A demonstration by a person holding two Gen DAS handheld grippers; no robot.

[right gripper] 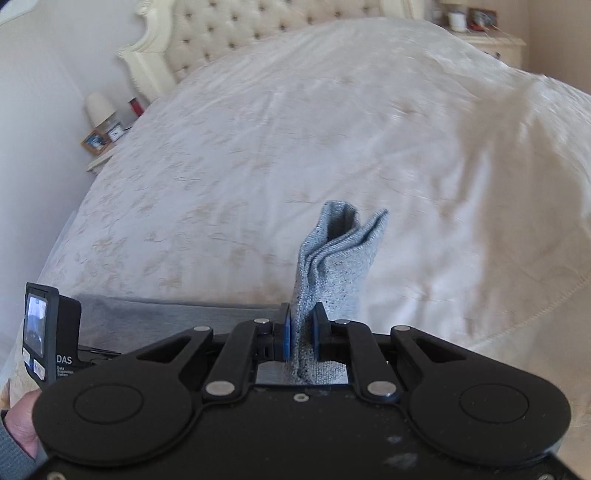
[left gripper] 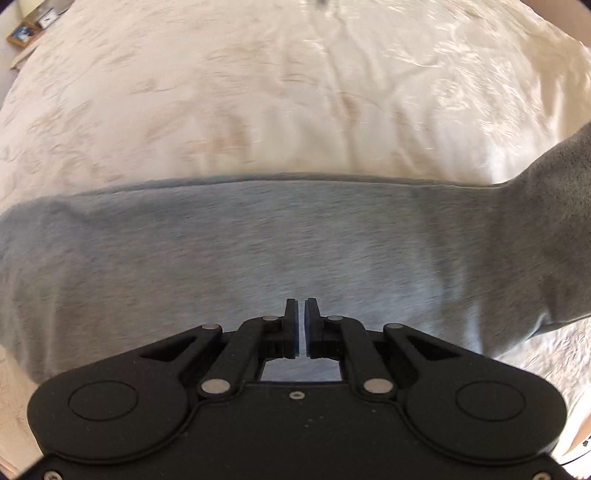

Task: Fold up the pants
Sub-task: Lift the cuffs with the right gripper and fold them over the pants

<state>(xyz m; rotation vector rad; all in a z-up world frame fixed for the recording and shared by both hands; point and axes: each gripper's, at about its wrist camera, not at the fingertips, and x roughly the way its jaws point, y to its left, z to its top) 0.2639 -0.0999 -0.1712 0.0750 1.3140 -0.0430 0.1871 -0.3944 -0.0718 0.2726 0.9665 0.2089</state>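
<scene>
The grey pants (left gripper: 258, 243) lie in a long band across a cream bedspread (left gripper: 258, 92) in the left wrist view, and their right end rises off the bed toward the upper right. My left gripper (left gripper: 301, 306) hovers over the middle of the band, shut with a thin slit between the pads and nothing in it. In the right wrist view my right gripper (right gripper: 303, 314) is shut on a bunched end of the pants (right gripper: 332, 258), which sticks up between the pads in several layers. More grey cloth (right gripper: 147, 314) lies flat at the left.
A tufted cream headboard (right gripper: 229, 33) stands at the far end of the bed. A nightstand (right gripper: 107, 144) with a lamp, clock and photo frame is at the left edge. A second nightstand (right gripper: 491, 40) is at the far right. The other device (right gripper: 48, 332) shows at the lower left.
</scene>
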